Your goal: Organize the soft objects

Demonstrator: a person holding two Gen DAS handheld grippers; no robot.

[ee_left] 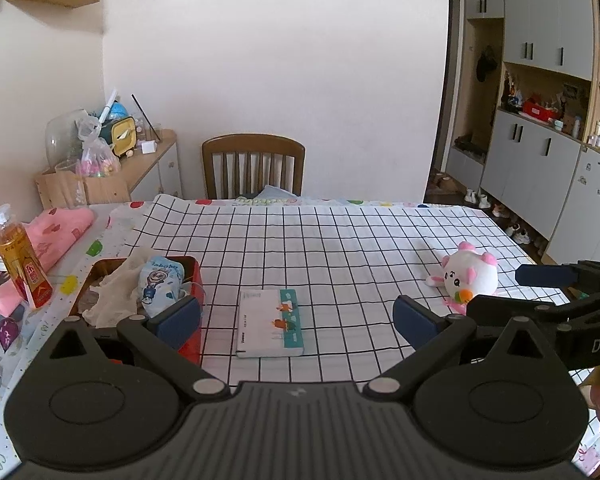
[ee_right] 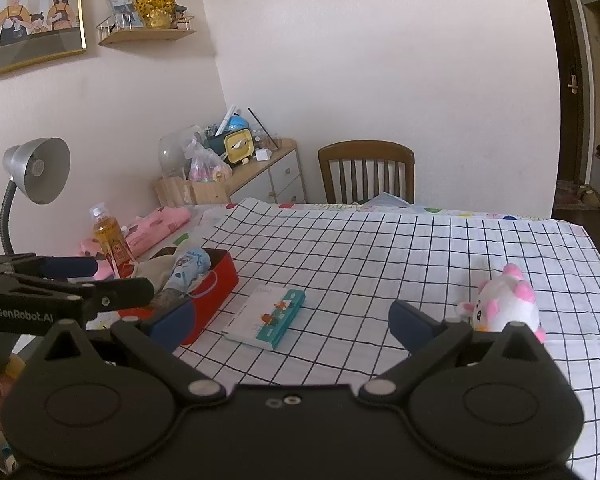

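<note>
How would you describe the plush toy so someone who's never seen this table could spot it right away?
Start at the grid-patterned tablecloth and look to its right-hand side, well away from the red box and the tissue pack. The plush toy lies there alone: round, white, with pink ears and an orange mouth, the only stuffed animal on the table.

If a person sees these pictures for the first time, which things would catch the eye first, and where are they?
Probably the white and pink plush toy, which lies alone on the right side of the checked tablecloth. Next comes the red box at the left, already holding a cloth and a blue printed pack, with a small tissue pack flat on the cloth between the two. Both claws, left and right, are open and empty.
</note>
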